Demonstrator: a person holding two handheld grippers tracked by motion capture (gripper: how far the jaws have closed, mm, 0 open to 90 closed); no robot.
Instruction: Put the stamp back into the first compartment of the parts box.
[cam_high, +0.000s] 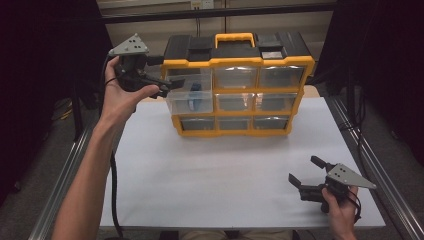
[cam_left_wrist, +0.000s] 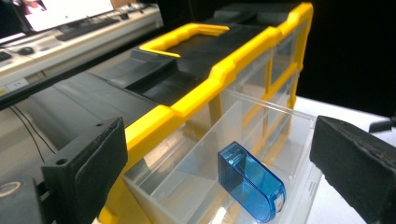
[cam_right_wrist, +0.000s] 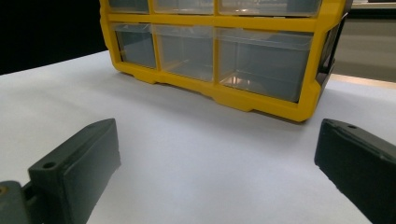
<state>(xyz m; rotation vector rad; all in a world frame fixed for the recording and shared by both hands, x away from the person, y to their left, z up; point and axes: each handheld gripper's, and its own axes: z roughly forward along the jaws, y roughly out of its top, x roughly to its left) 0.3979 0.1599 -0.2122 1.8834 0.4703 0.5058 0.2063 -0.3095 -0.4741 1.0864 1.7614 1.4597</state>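
The left hand-held gripper (cam_high: 167, 86) hangs at the far left of the worktop (cam_high: 225, 170), jaws wide with nothing between them, just above the pulled-out top-left drawer (cam_high: 187, 95) of the yellow organizer (cam_high: 237, 62). A blue case (cam_left_wrist: 250, 186) lies inside that drawer, apart from the pads. The right hand-held gripper (cam_high: 305, 170) rests near the right edge, jaws wide and bare, facing the organizer.

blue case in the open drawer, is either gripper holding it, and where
Nothing is held. The blue case lies in the pulled-out drawer, between the open left gripper jaws but untouched. The right gripper is open over the table.
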